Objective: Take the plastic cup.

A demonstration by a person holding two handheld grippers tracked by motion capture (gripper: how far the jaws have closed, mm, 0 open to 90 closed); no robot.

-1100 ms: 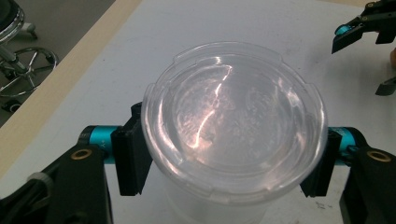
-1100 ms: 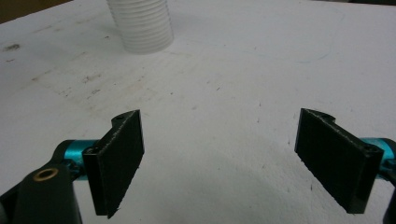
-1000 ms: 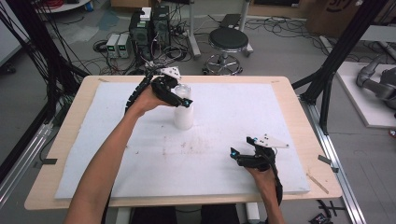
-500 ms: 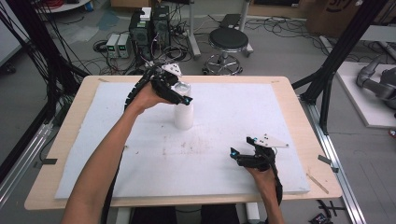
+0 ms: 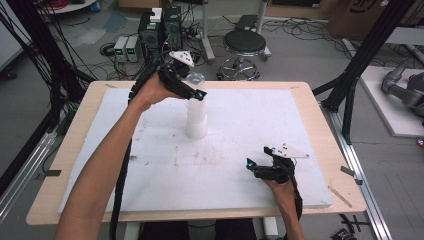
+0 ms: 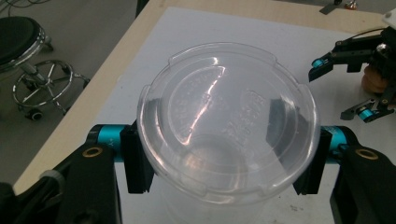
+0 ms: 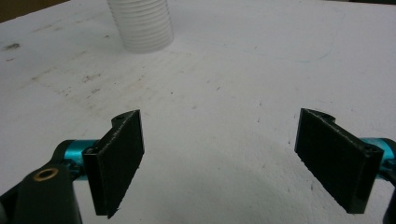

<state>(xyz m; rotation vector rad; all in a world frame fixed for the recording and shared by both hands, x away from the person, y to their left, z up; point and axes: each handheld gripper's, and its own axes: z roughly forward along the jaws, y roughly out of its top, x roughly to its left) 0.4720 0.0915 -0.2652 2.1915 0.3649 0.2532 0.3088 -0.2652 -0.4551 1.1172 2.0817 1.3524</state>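
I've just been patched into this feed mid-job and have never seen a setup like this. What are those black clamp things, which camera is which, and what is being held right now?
No robot arm is at work here: a person at a table holds a two-jaw tool in each hand. The wide picture comes from a fixed camera above the person, looking forward and down; the forearms enter from the bottom. The two close pictures come from cameras riding on each tool, looking along its black jaws.

The table carries a white foam sheet. On it stands a stack of clear plastic cups.

The left hand-held gripper is shut on a clear cup, raised above the stack; its own view shows both pads pressing the cup's sides just under the rim. The right hand-held gripper sits low near the sheet's front edge, jaws open with nothing between them.
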